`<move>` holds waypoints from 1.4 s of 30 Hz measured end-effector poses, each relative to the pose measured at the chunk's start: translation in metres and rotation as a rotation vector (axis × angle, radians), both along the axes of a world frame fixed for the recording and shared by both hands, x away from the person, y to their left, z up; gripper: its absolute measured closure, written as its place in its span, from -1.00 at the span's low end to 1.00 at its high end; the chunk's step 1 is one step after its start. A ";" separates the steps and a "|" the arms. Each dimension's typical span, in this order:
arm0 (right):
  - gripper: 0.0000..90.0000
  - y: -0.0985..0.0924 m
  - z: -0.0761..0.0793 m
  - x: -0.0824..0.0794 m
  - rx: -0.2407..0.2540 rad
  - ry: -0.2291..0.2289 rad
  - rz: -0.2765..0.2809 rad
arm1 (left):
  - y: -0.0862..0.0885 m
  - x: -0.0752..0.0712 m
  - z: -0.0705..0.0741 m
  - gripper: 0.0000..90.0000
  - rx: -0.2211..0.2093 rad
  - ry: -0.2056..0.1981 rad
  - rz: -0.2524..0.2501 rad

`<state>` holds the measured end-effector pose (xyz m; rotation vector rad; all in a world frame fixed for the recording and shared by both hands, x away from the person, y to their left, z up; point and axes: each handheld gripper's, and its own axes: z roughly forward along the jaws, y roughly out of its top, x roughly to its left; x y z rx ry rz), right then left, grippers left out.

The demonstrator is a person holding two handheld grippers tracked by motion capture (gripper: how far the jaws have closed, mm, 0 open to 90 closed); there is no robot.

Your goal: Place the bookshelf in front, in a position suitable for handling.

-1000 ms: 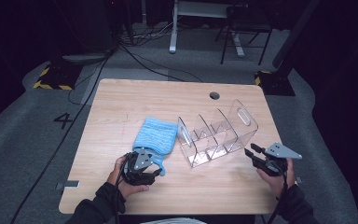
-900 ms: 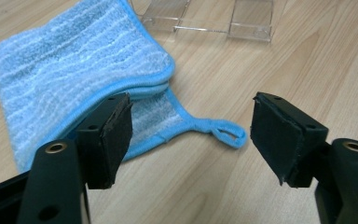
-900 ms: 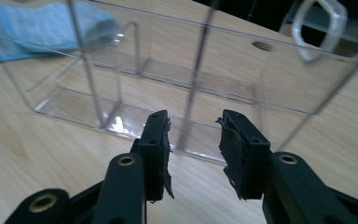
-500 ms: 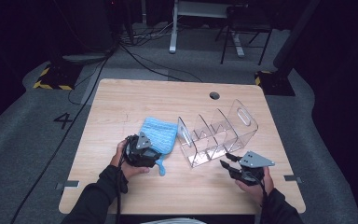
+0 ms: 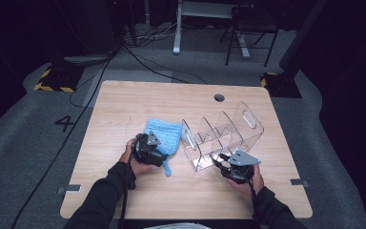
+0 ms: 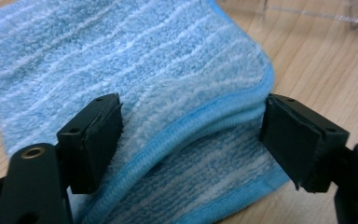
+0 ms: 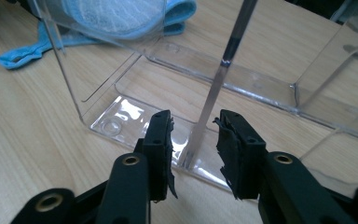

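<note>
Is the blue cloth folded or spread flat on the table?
Folded. In the left gripper view the blue cloth shows two stitched hems stacked one over the other; in the high view it lies as a compact rectangle beside the clear organizer.

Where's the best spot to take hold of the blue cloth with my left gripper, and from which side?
Probably the folded near edge of the blue cloth, where its piped hem bulges up off the table. Come in low from the person's side: the left gripper already straddles that raised fold, fingers open and not pressing on it. The flat middle gives nothing to pinch.
</note>
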<state>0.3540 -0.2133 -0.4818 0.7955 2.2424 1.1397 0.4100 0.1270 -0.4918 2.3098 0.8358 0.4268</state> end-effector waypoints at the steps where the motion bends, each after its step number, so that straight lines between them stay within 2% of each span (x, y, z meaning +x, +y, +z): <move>1: 0.51 0.001 0.000 0.002 -0.009 -0.011 -0.007 | -0.002 -0.001 -0.001 -0.47 0.026 -0.008 -0.001; 4: 0.62 0.002 -0.001 0.005 0.000 -0.016 -0.026 | -0.001 -0.001 -0.002 -0.41 0.017 -0.008 0.007; 5: 0.74 0.002 -0.001 0.007 0.011 -0.028 -0.021 | 0.000 -0.001 -0.003 -0.29 -0.004 -0.009 0.015; 6: 0.76 0.003 -0.001 0.007 0.013 -0.032 -0.015 | 0.000 -0.001 -0.002 -0.21 -0.004 -0.013 0.019; 8: 0.75 0.006 -0.001 0.007 0.004 -0.043 -0.025 | 0.001 -0.003 -0.002 0.03 0.003 -0.035 0.012; 11: 0.76 0.007 -0.001 0.009 0.011 -0.033 -0.020 | 0.002 -0.004 -0.002 0.29 0.010 -0.045 0.014; 14: 0.77 0.009 -0.001 0.010 0.007 -0.037 -0.033 | 0.004 -0.004 -0.001 0.40 0.019 -0.054 0.019; 17: 0.78 0.009 0.000 0.010 0.009 -0.030 -0.033 | 0.006 -0.007 0.002 0.55 -0.009 -0.051 0.003; 20: 0.79 0.007 0.000 0.010 0.011 -0.024 -0.029 | 0.009 -0.012 0.008 0.64 -0.023 -0.060 -0.021; 27: 0.79 0.005 0.001 0.009 0.009 -0.022 -0.013 | 0.018 -0.032 0.029 0.72 -0.114 -0.120 -0.058; 29: 0.79 0.005 0.001 0.009 0.008 -0.017 -0.009 | 0.020 -0.035 0.032 0.72 -0.133 -0.109 -0.064; 32: 0.79 0.005 0.002 0.009 0.006 -0.011 -0.001 | 0.021 -0.041 0.038 0.73 -0.149 -0.126 -0.072; 36: 0.79 0.005 0.002 0.007 0.003 -0.005 0.013 | 0.015 -0.054 0.047 0.73 -0.177 -0.142 -0.120; 40: 0.80 0.006 0.003 0.002 0.003 0.003 0.027 | 0.006 -0.065 0.055 0.73 -0.224 -0.153 -0.157; 42: 0.80 0.006 0.004 -0.001 0.000 0.012 0.046 | 0.000 -0.070 0.060 0.73 -0.237 -0.172 -0.185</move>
